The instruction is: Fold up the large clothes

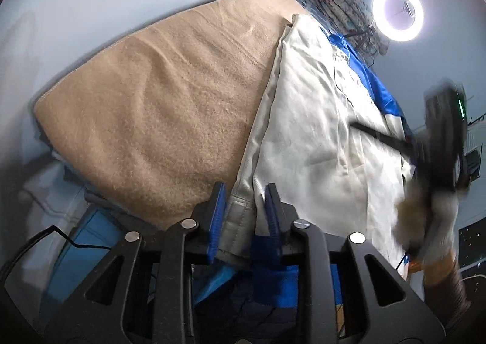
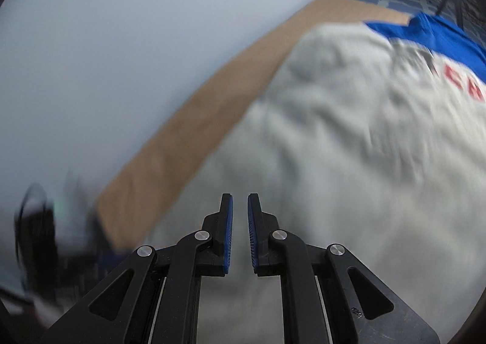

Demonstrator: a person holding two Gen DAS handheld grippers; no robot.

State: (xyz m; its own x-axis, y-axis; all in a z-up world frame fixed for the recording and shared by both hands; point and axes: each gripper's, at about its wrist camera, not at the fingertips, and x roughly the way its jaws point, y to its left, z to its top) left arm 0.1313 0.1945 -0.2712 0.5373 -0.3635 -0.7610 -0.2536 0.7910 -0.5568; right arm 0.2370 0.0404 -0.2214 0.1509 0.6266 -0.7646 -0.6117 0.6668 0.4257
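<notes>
Left wrist view showed the left gripper (image 1: 244,207) pinching the pale garment's (image 1: 319,131) hem beside open tan blanket (image 1: 152,107); the right gripper (image 2: 240,222) was nearly pressed together, empty.

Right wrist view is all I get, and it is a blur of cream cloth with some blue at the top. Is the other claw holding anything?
Observer: Yes. The left gripper has the hemmed edge of the cream garment between its blue pads.
Operator: Where is the bright light coming from?
Observer: A ring light glows beyond the far end of the garment, against the wall.
Operator: Can you see my claw from over there?
Observer: Yes, the right gripper shows as a dark blur over the garment's right side.
</notes>
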